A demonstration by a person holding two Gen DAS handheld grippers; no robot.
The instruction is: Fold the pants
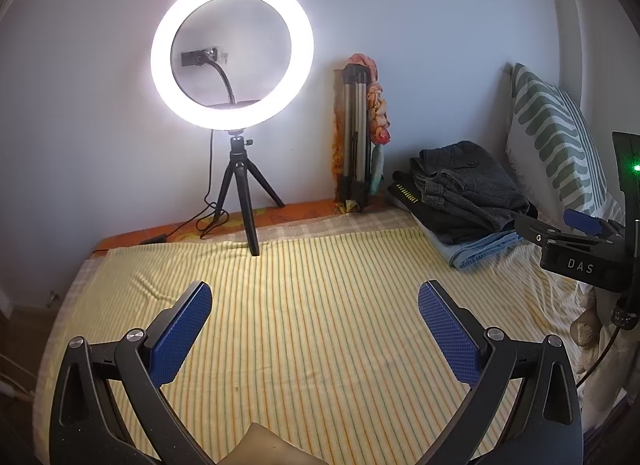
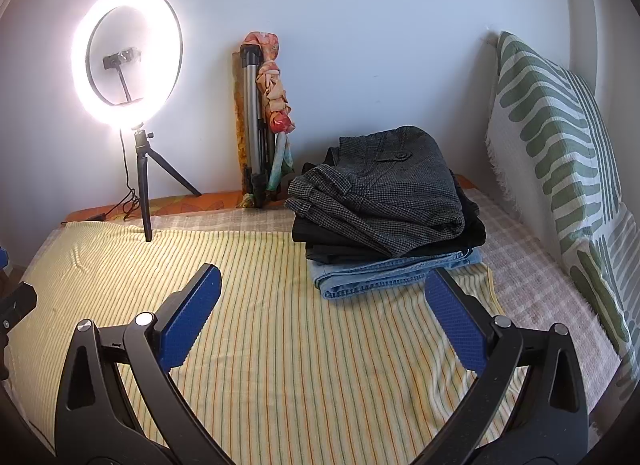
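Right wrist view: a striped sheet (image 2: 280,325) covers the bed, with a pillow (image 2: 560,153) against the wall. Folded pants (image 2: 384,209) lie stacked at the far right. Both the left gripper (image 1: 314,299) and right gripper (image 2: 322,285) gape wide, holding nothing.

A lit ring light (image 1: 232,53) on a small black tripod (image 1: 244,201) stands at the far edge of a yellow striped sheet (image 1: 320,325) on the bed, with a folded silver tripod (image 2: 256,121) leaning against the wall and a green-patterned pillow (image 2: 560,153) propped upright at the right.
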